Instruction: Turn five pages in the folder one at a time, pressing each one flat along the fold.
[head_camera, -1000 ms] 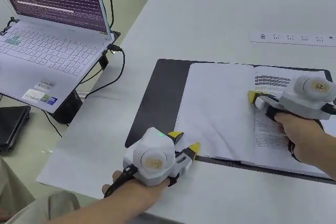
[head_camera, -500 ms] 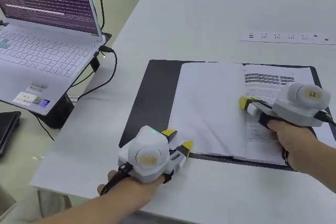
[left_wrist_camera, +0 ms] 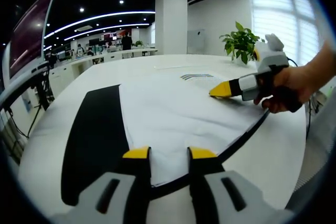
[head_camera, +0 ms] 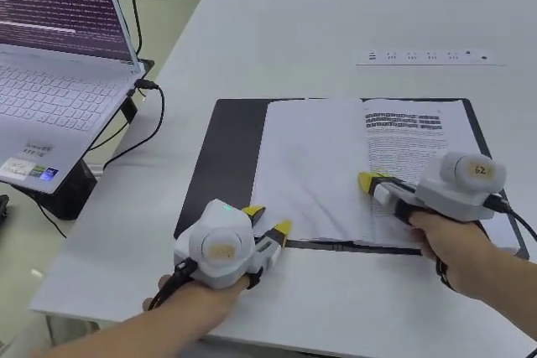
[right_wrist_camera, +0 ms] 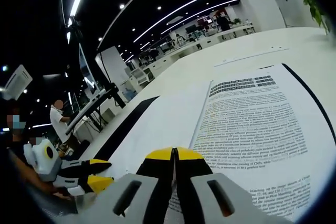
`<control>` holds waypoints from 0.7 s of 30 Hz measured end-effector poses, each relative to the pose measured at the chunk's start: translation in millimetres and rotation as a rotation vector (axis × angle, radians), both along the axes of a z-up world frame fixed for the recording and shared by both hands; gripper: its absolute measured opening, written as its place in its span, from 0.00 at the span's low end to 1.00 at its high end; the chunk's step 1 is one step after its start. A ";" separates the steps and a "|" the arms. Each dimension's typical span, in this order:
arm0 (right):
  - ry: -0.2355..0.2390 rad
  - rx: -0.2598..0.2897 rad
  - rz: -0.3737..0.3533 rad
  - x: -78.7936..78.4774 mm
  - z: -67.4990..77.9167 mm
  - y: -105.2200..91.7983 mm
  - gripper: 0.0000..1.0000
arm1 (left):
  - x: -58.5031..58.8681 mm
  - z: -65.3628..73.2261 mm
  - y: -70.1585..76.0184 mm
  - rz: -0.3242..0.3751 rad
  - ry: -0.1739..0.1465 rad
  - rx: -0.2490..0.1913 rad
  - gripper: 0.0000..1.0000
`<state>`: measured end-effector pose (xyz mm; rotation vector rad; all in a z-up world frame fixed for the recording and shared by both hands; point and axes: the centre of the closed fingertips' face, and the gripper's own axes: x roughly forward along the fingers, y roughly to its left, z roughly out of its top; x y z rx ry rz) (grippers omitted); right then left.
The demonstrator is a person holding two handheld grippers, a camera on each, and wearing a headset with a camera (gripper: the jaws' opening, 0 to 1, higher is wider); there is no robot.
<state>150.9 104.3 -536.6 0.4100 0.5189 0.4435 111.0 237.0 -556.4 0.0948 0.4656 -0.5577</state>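
A black folder (head_camera: 220,155) lies open on the white table, with a blank turned page (head_camera: 315,165) on the left and a printed page (head_camera: 411,153) on the right. My right gripper (head_camera: 367,181) is shut, its yellow tips pressed down on the fold between the two pages (right_wrist_camera: 173,157). My left gripper (head_camera: 267,220) stands open at the folder's near left corner, its tips (left_wrist_camera: 169,153) over the bottom edge of the blank page (left_wrist_camera: 173,111) with nothing between them. The right gripper (left_wrist_camera: 220,89) also comes into the left gripper view from the right.
An open laptop (head_camera: 46,81) on a stand sits at the far left, with a cable (head_camera: 138,136) running onto the table. A white power strip (head_camera: 428,58) lies beyond the folder. The table's near edge (head_camera: 252,337) runs just below my hands.
The right gripper has slid down the fold toward me. The left gripper stays at the folder's near left corner. The whole picture has shifted left with the head.
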 end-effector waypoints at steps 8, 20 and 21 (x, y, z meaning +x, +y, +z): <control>0.034 0.029 0.040 -22.6 -5.9 0.3 0.00 | -0.4 0.3 -0.4 -0.001 0.002 0.003 0.26; 0.087 0.077 0.069 -56.0 -11.2 2.2 0.00 | -0.5 0.5 -0.2 -0.001 -0.001 0.002 0.26; 0.097 0.087 0.069 -59.0 -11.6 2.4 0.00 | -0.5 0.5 -0.2 -0.001 -0.001 0.002 0.26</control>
